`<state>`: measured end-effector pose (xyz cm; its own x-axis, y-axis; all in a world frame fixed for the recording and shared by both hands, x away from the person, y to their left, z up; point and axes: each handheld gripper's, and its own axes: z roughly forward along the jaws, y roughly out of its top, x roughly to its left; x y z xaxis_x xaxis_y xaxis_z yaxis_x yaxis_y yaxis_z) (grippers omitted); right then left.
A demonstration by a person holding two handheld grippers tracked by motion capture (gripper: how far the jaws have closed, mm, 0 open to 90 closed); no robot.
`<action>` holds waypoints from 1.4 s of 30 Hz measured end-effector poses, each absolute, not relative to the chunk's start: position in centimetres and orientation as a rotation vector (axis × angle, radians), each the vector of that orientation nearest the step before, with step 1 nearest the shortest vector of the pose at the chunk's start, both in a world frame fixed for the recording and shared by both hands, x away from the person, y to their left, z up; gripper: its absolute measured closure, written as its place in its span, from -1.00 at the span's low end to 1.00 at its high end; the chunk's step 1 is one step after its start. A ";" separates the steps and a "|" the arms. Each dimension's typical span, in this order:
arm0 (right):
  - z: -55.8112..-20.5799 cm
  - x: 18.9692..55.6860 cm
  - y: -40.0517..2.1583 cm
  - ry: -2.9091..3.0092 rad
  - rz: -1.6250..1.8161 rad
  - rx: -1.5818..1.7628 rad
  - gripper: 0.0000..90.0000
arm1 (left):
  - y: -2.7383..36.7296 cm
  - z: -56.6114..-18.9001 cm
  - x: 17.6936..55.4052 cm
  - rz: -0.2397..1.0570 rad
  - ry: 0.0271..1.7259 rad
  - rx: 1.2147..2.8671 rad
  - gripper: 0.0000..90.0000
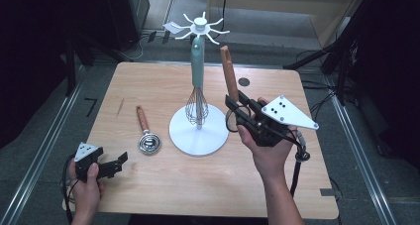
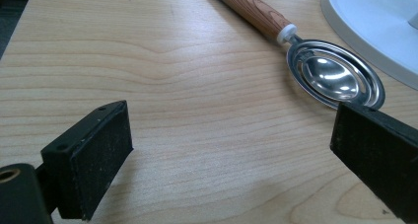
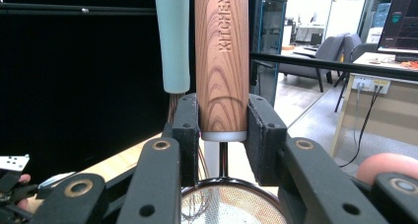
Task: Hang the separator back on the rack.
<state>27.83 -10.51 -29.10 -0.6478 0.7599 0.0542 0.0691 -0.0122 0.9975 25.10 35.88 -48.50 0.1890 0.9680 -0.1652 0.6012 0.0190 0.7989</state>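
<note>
Strainer (image 3: pixel 222 61) with the wooden handle stands upright off the bench (image 1: pixel 163 185), pinched by our right tongs (image 3: pixel 222 125) beside the white rack (image 1: pixel 199 131). Our left tongs (image 2: pixel 231 150) rest spread near the egg separator (image 2: pixel 335 78).

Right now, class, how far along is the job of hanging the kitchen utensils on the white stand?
Done: a whisk with a pale teal handle already hangs from the white hook stand. In hand: the right gripper is clamped on the wood-grain handle of a mesh strainer, held upright beside the stand. Left: the wooden-handled steel egg separator lies on the wooden table, near the open left gripper.
</note>
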 end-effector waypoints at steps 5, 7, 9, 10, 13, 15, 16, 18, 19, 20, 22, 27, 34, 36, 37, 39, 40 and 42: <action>-28.6 27.9 -10.3 1.721 1.733 0.865 0.58 | 35.9 -48.5 25.1 0.580 1.503 1.678 -0.95; -28.4 27.9 -10.2 1.707 1.739 0.859 0.58 | 35.9 -48.5 25.1 0.578 1.503 1.679 -0.95; -28.2 28.0 -10.1 1.705 1.740 0.859 0.58 | 35.9 -48.5 25.1 0.579 1.500 1.678 -0.95; -28.1 28.0 -10.0 1.703 1.738 0.859 0.58 | 35.9 -48.5 25.1 0.578 1.499 1.680 -0.95; -27.8 28.2 -9.9 1.704 1.735 0.857 0.58 | 35.9 -48.5 25.2 0.576 1.497 1.680 -0.95; -27.7 28.3 -9.8 1.704 1.735 0.854 0.58 | 35.9 -48.5 25.2 0.576 1.497 1.678 -0.95; -27.6 28.3 -9.8 1.705 1.732 0.853 0.58 | 35.9 -48.5 25.2 0.576 1.498 1.679 -0.95; -27.7 28.5 -9.6 1.710 1.731 0.853 0.58 | 35.9 -48.5 25.2 0.576 1.498 1.679 -0.95; -27.7 28.5 -9.6 1.709 1.731 0.852 0.58 | 35.9 -48.5 25.2 0.576 1.497 1.678 -0.95; -27.8 28.6 -9.5 1.710 1.730 0.851 0.58 | 35.9 -48.5 25.2 0.575 1.497 1.679 -0.95; -27.9 28.7 -9.4 1.715 1.728 0.855 0.58 | 35.9 -48.5 25.2 0.575 1.498 1.680 -0.95; -28.1 29.0 -9.1 1.727 1.726 0.860 0.58 | 35.9 -48.5 25.2 0.573 1.496 1.680 -0.95; -28.0 29.4 -8.6 1.737 1.720 0.864 0.58 | 35.9 -48.5 25.2 0.573 1.494 1.679 -0.95; -28.1 29.5 -8.6 1.738 1.718 0.865 0.58 | 35.9 -48.5 25.2 0.573 1.493 1.678 -0.95; -28.2 29.5 -8.6 1.738 1.719 0.867 0.58 | 35.9 -48.5 25.2 0.573 1.495 1.675 -0.95; -28.3 29.6 -8.5 1.740 1.714 0.866 0.58 | 35.9 -48.5 25.2 0.573 1.496 1.675 -0.95; -28.3 29.6 -8.4 1.742 1.709 0.866 0.58 | 35.9 -48.5 25.2 0.573 1.494 1.676 -0.95; -28.4 29.7 -8.3 1.742 1.707 0.863 0.58 | 35.9 -48.5 25.2 0.572 1.495 1.674 -0.95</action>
<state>29.75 -8.35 -28.39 -0.6444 0.7629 0.0525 0.0682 -0.0110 0.9976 25.17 35.90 -48.52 0.1980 0.9645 -0.1745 0.6014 0.0210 0.7986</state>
